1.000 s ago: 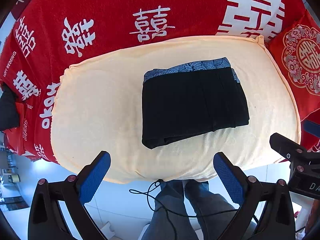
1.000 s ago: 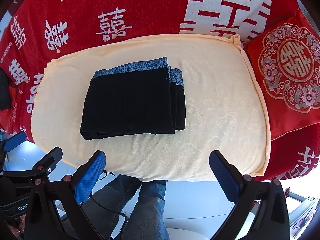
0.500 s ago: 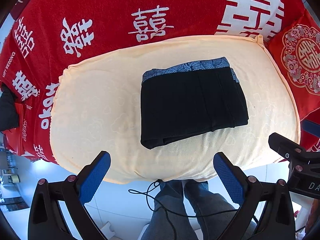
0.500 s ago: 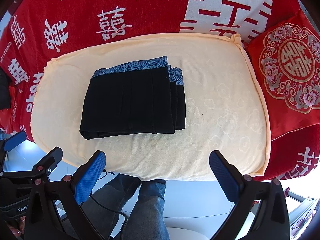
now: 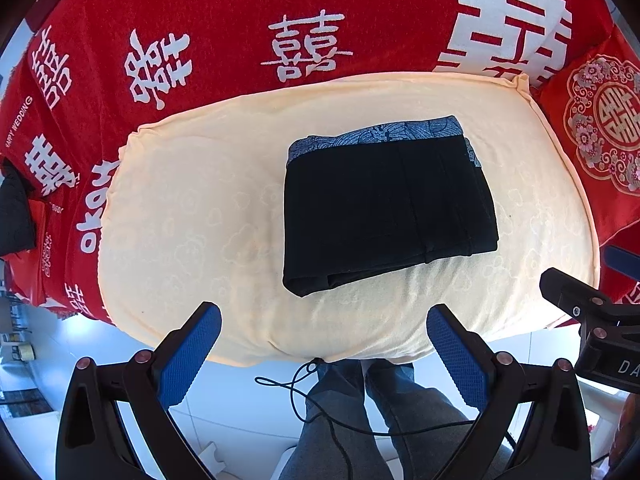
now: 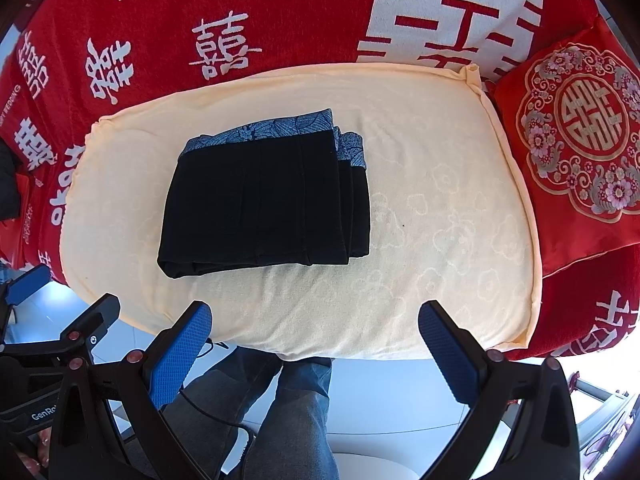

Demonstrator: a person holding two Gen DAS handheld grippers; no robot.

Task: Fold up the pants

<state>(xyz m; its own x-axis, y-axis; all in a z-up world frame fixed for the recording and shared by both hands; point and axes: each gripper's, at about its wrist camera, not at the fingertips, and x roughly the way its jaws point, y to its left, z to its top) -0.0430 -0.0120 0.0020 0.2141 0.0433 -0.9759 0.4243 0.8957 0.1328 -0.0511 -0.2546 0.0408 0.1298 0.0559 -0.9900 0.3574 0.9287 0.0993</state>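
Pants lie folded into a compact black rectangle on the cream cushion, ahead of both sets of jaws, patterned waistband on the far edge. Left gripper and right gripper hover wide open, holding nothing; folding looks finished. No containers visible.

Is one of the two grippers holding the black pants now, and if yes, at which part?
Nothing is held. The left gripper and the right gripper are both open, apart from the folded pants lying on the cream cushion.
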